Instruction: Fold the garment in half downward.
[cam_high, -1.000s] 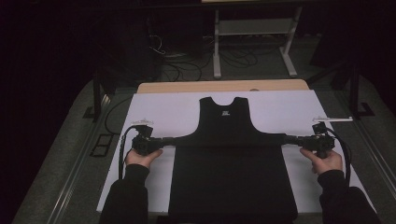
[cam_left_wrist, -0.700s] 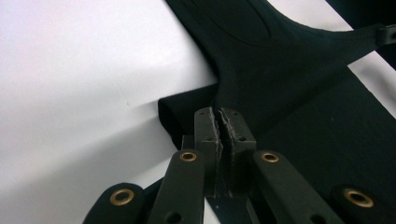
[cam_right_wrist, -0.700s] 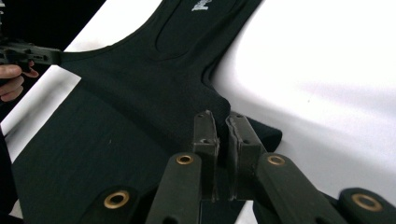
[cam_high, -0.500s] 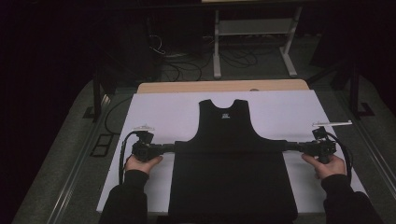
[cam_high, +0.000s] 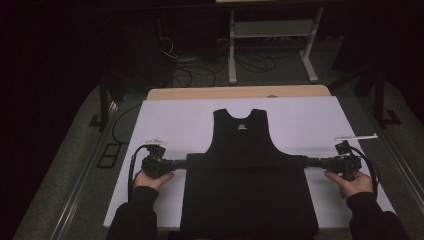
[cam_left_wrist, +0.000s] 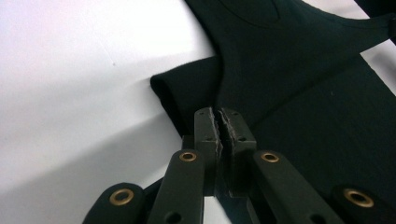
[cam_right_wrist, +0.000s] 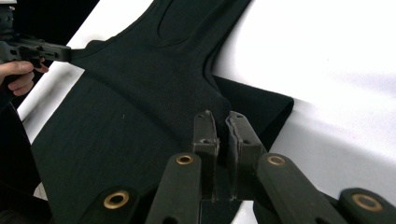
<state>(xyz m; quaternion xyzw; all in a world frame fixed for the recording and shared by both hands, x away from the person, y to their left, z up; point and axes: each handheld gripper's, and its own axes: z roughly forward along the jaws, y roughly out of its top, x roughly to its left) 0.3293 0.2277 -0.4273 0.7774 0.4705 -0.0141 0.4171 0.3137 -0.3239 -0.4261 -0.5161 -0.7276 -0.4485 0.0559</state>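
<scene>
A black sleeveless top (cam_high: 245, 170) lies flat on a white sheet (cam_high: 165, 125), its neck toward the far side. My left gripper (cam_high: 182, 162) is shut on the cloth at the garment's left edge, below the armhole. In the left gripper view the jaws (cam_left_wrist: 218, 114) pinch a folded edge of the top (cam_left_wrist: 303, 93). My right gripper (cam_high: 311, 161) is shut on the opposite edge at the same height. The right gripper view has its jaws (cam_right_wrist: 219, 116) closed on the fabric (cam_right_wrist: 140, 93), with the left gripper (cam_right_wrist: 46, 50) and its hand farther off.
The sheet covers a wooden table (cam_high: 240, 92) whose far edge is bare. A metal stand (cam_high: 270, 40) and loose cables (cam_high: 200, 65) sit on the dark floor beyond. White sheet lies bare on both sides of the top.
Both grippers have drawn a little toward the near edge of the table, carrying the garment's side edges with them. Both stay shut on the cloth.
</scene>
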